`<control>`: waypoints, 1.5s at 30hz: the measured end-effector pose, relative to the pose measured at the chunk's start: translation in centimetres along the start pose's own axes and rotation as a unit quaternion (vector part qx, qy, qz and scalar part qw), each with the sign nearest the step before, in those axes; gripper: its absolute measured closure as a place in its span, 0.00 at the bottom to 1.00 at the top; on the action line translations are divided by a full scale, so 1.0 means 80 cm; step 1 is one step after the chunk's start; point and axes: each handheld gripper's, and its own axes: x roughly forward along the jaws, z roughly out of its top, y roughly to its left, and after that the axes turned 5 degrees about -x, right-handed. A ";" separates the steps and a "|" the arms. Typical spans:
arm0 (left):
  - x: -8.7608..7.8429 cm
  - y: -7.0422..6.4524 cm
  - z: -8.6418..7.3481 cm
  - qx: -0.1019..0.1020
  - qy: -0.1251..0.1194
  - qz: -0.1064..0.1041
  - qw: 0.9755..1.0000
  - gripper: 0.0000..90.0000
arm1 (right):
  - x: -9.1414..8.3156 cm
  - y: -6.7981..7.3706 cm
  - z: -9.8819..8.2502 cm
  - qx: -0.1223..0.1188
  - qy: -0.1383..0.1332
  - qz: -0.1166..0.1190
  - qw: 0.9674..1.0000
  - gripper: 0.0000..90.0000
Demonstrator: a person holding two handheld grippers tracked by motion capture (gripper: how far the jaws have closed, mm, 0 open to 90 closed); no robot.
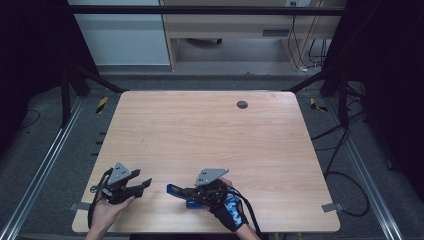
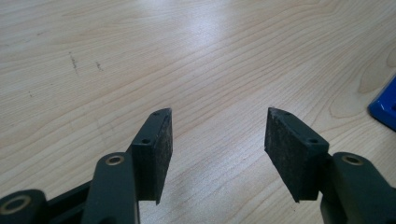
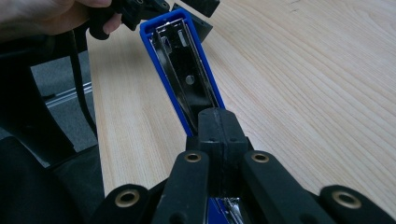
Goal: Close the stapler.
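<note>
**Right gripper clamps an opened blue stapler at the near edge; left gripper stands wide and empty**

Nearest the person, at the near edge of the wooden table, both hands hold their grippers low over the surface. The right gripper, held by a hand in a dark patterned glove, has its jaws pressed together on the blue stapler. In the right gripper view the pads meet on the near end of the stapler, whose blue frame stretches away from the jaws with its metal channel showing inside. The stapler lies near the table's near edge, a little left of centre, its free end pointing left toward the other hand.

To the left, the left gripper sits in a bare hand, near the stapler's free end but apart from it. In its own view the left gripper has its jaws spread wide with nothing but bare wood between them; a blue corner of the stapler shows at the right margin.

Farther off, a small dark round cap sits in the tabletop close to the far edge.
</note>
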 end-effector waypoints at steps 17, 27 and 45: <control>0.000 0.000 0.000 0.000 0.002 -0.001 1.000 0.46 | -0.022 -0.007 -0.006 0.008 -0.006 -0.010 1.000 0.99; 0.000 -0.001 0.000 0.000 0.002 -0.001 1.000 0.46 | -0.036 -0.010 -0.015 0.015 -0.005 -0.015 1.000 1.00; -0.003 0.001 0.002 -0.006 -0.010 -0.002 1.000 0.46 | -0.069 -0.020 -0.025 0.032 -0.028 -0.028 0.999 1.00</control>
